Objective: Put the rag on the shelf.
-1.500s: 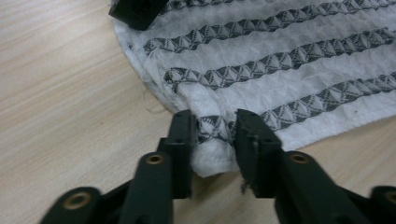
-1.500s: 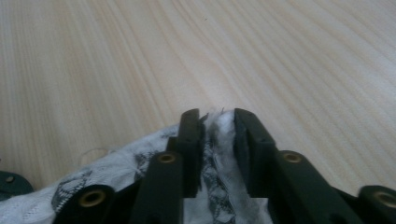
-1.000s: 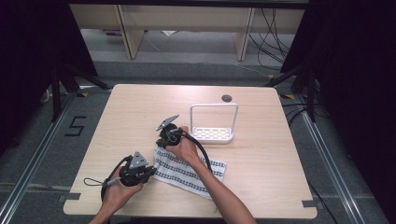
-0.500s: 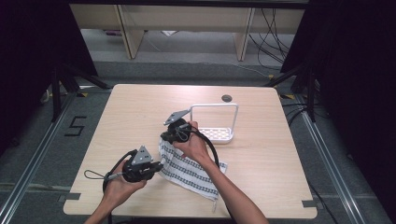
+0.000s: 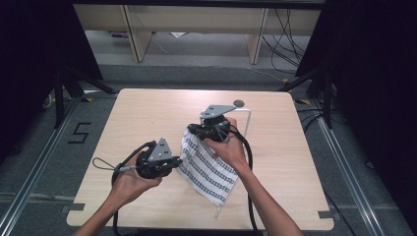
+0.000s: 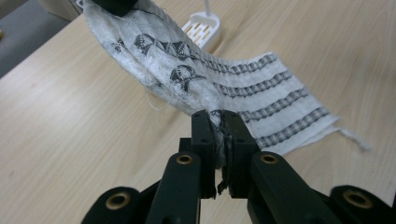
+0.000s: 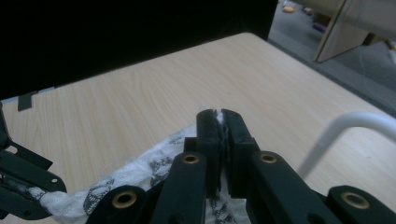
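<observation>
A white cloth (image 5: 206,169) with dark patterned stripes hangs stretched between my two grippers, its lower end trailing on the table. My left gripper (image 5: 179,160) is shut on one edge of the cloth; the left gripper view shows the fabric (image 6: 261,88) pinched between its jaws (image 6: 219,119). My right gripper (image 5: 193,130), higher and farther back, is shut on the cloth's upper edge. In the right gripper view its jaws (image 7: 219,116) clamp the fabric (image 7: 140,172), and the left gripper (image 7: 23,186) shows at the lower left holding the other end.
A white wire rack (image 5: 248,120) stands on the wooden table (image 5: 147,113) just behind the right hand, also seen as the rack (image 6: 203,28) and its bar (image 7: 336,126). A small dark round thing (image 5: 239,103) lies near the far edge. Cables trail from both grippers.
Both hands have risen and drawn the cloth up off the table. The right gripper moved up and to the right, the left followed, and the cloth now hangs taut between them.
</observation>
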A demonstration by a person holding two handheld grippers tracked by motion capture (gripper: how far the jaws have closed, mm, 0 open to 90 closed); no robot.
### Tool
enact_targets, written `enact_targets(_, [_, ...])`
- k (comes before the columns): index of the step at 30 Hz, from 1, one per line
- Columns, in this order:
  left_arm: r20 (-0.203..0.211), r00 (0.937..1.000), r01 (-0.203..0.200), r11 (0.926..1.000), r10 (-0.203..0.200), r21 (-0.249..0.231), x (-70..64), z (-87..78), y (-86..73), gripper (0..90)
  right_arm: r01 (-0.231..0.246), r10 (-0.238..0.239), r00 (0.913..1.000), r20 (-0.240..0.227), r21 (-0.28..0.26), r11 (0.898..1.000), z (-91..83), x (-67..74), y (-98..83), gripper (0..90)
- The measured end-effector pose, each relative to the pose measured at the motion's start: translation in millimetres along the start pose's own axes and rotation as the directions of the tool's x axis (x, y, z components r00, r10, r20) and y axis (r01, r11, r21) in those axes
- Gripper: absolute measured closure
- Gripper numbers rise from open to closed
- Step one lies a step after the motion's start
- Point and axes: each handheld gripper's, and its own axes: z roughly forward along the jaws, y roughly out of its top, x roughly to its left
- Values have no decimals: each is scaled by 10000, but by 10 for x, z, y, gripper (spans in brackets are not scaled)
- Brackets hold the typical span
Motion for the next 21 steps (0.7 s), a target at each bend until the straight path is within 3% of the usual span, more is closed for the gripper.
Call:
enact_targets(3, [13,9999,-108,9999,108,-24,13,-7,114,847,105,-97,9996,284,-282,9995,-124,-27,19,876])
enact_targets(4, [-5,9999,-168,9999,168,-21,23,-5,180,847,75,-44,9977,676,-448,9990,-274,-60,39,877])
enact_targets(5, [-66,9997,-255,9997,254,-40,37,-3,268,847,159,-124,9972,735,-469,9988,-326,-78,47,877])
enact_targets(8, [-96,9991,-407,9990,405,-160,68,-10,423,846,-41,131,9937,1110,-813,9967,-531,-114,70,878])
enact_targets(11, [-194,9979,-621,9976,616,-300,89,-30,590,846,-3,157,9873,1580,-972,9953,-744,-139,101,878])
enact_targets(12, [-217,9971,-736,9969,730,-263,101,-42,651,845,222,-34,9856,1693,-1092,9938,-813,-159,116,878])
enact_targets(13, [-217,9971,-736,9969,730,-263,101,-42,651,845,-2,220,9842,1756,-1231,9924,-877,-152,127,878])
enact_targets(14, [-323,9966,-769,9960,755,-446,116,-46,765,844,222,36,9823,1870,-1356,9905,-933,-175,146,878])
enact_targets(15, [-373,9960,-826,9952,807,-517,127,-49,821,844,-44,320,9796,1984,-1378,9904,-997,-164,160,879])
enact_targets(17, [-358,9946,-990,9938,973,-504,146,-57,881,844,56,288,9754,2183,-1554,9878,-1098,-178,194,879])
enact_targets(18, [-417,9908,-1307,9903,1287,-480,188,-80,996,843,274,129,9711,2385,-1651,9859,-1148,-199,213,879])
enact_targets(20, [-415,9898,-1380,9892,1360,-494,209,-87,1036,843,81,321,9728,2295,-1723,9850,-1188,-199,228,879])
enact_targets(21, [-488,9902,-1333,9893,1306,-588,248,-97,1109,842,102,385,9675,2498,-1907,9816,-1272,-230,258,879])
